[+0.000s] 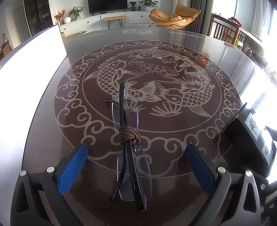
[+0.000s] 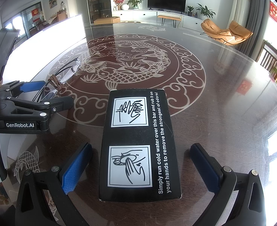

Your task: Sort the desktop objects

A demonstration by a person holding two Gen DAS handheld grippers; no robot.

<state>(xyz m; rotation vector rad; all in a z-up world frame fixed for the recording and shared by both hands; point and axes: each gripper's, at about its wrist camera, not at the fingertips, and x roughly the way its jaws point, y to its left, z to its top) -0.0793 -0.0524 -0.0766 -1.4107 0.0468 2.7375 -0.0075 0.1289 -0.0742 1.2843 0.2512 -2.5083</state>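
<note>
Between my spread left fingers (image 1: 136, 162) on the glass table (image 1: 204, 43): folded rimless glasses (image 1: 128, 141), cord-wrapped; light, fragile, slick lenses, so pinch the bundled temples. Right fingers (image 2: 141, 162), also spread, straddle a black box (image 2: 138, 143), stiff, probably light; grip its long sides. Contents unseen; white panel (image 1: 25, 66) overexposed.

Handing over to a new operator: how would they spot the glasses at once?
On the dark glass table with the white koi medallion, look between the open left gripper fingers. The rimless clear-lens glasses with black arms lie folded, a brown cord wound round their middle, unlike the black printed box.
</note>
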